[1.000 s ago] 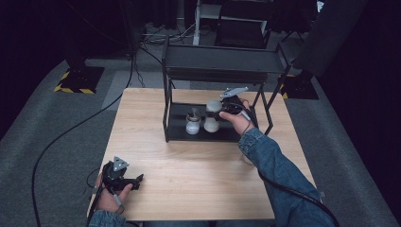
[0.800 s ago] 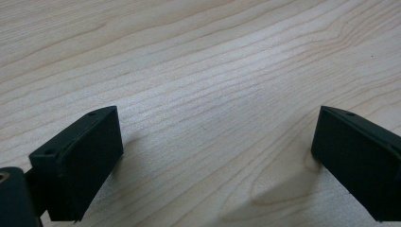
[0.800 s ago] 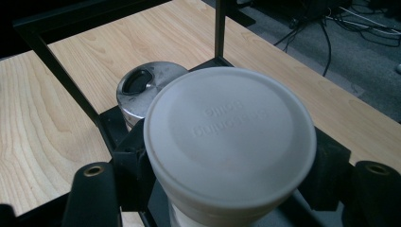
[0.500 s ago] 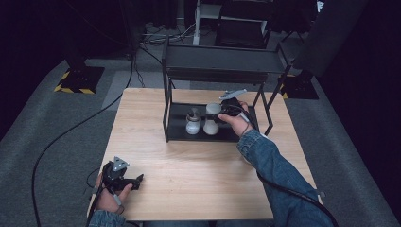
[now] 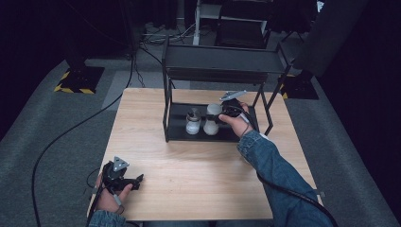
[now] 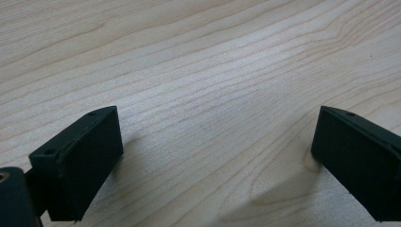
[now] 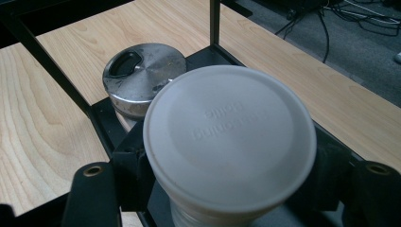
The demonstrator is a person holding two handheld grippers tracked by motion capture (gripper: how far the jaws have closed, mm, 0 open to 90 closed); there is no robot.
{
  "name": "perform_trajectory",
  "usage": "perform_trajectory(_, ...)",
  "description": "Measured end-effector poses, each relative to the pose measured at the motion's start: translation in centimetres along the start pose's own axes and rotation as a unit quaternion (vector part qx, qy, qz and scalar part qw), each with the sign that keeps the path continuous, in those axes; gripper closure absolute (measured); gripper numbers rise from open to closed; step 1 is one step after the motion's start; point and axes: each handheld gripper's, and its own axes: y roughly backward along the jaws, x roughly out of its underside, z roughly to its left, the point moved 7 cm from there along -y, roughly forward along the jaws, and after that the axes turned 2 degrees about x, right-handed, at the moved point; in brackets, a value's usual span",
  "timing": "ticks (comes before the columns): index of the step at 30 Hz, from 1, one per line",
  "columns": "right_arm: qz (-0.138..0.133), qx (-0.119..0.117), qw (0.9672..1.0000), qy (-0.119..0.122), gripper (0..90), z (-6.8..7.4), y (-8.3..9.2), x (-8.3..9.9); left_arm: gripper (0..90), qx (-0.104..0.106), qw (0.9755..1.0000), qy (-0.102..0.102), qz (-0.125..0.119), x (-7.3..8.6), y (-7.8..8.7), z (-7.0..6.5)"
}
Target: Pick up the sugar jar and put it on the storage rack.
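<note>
White-lidded round bottle (image 7: 229, 142), smooth plastic probably, clamped in right gripper (image 7: 227, 179) jaws

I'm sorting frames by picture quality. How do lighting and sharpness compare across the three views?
High view: table lit, surroundings dark, mildly soft. Left gripper view: wood grain sharp, soft shadows beside the jaws. Right gripper view: white lid evenly lit, embossing faint, metal shaker top showing dull glare.

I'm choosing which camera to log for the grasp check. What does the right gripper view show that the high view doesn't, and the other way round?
Right gripper view: embossed lettering on the white-lidded bottle, and the oval opening in the metal-lidded jar.
High view: the left gripper low over the table near the front left corner, and the whole black rack.
Both: the right gripper clamped on the white-lidded bottle on the rack's lower shelf, jar beside it.
</note>
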Motion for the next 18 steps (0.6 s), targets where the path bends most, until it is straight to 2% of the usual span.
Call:
perform_trajectory(3, 0.001, -0.002, 1.0000, -0.003, 32.3, 0.0, 0.0, 0.0, 2.9, 0.000, 1.0000, 0.000, -0.001, 0.0, 0.0, 0.0)
perform_trajectory(9, -0.009, 0.005, 0.9999, -0.013, 20.9, 0.2, 0.5, -0.3, 2.8, 0.000, 1.0000, 0.000, 0.000, 0.0, 0.0, 0.0)
perform_trajectory(18, -0.029, 0.007, 0.9995, -0.013, 16.4, 0.5, 2.9, -0.8, 2.8, 0.001, 1.0000, -0.001, -0.001, 0.0, 0.0, 0.0)
